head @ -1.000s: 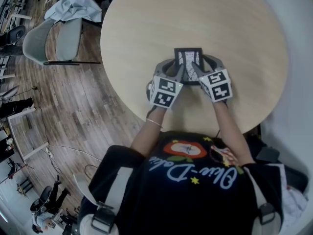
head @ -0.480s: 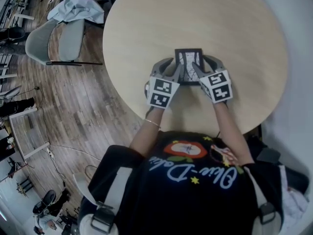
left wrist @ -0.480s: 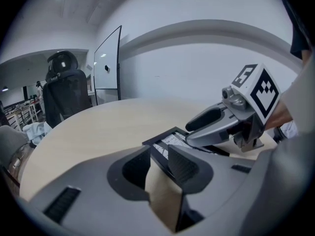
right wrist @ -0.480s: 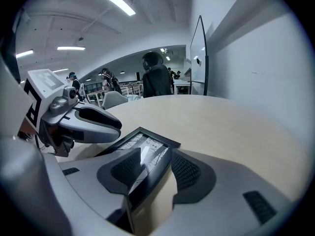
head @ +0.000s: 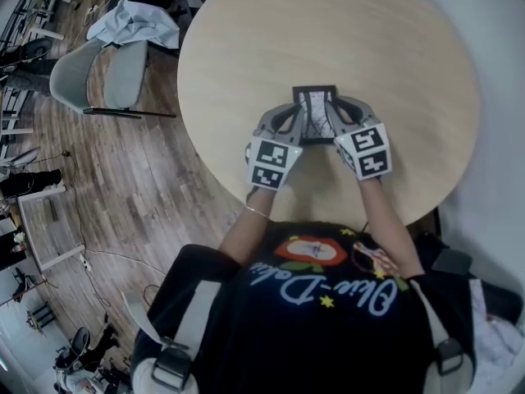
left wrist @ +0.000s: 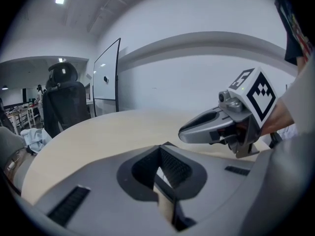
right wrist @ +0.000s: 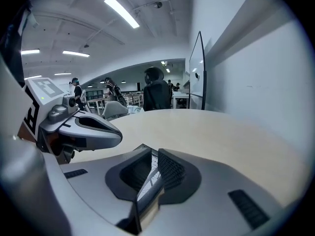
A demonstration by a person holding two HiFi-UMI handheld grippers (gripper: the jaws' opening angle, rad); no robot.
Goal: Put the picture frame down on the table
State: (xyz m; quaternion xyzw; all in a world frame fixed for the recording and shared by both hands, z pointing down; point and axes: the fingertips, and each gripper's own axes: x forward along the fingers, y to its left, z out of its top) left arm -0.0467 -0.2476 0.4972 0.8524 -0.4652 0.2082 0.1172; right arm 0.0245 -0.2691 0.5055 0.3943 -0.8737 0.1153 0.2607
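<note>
Small black-rimmed rectangular picture frame (head: 315,109) over near half of round pale wooden table (head: 328,31); resting or just lifted, unclear. Left claw (head: 295,120) and right claw (head: 333,115) just closed, clenched on frame's side edges. Step: grasp taken. Next, likely: lay frame flat on table, both sides level, then release.

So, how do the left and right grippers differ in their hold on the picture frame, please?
The left gripper grips the left side of the picture frame, the right gripper the right. The left's jaws sit nearly together on the frame; the right's, having just been closing, stand wider apart on it. Both clamp the frame.
</note>
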